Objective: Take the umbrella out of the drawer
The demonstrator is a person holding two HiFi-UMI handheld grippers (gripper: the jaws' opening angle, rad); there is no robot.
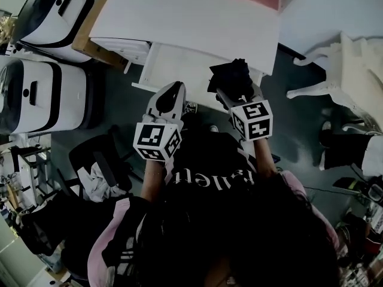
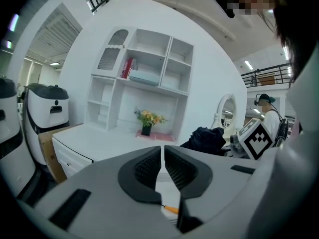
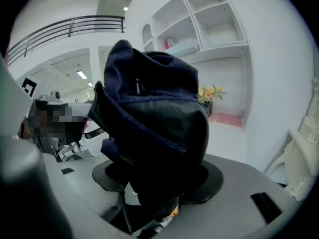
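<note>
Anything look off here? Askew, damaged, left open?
Nothing looks damaged or spilled. Two small things: the drawer stands pulled out from the white desk, and the dark umbrella clamped in the right gripper has its fabric bunched loosely above the jaws. The left gripper is shut and empty.

Open lab hall, white machines, mezzanine railing

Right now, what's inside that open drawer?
The open white drawer shows only bare bottom. The folded dark-blue umbrella in the right gripper and the left gripper hide its near part.
</note>
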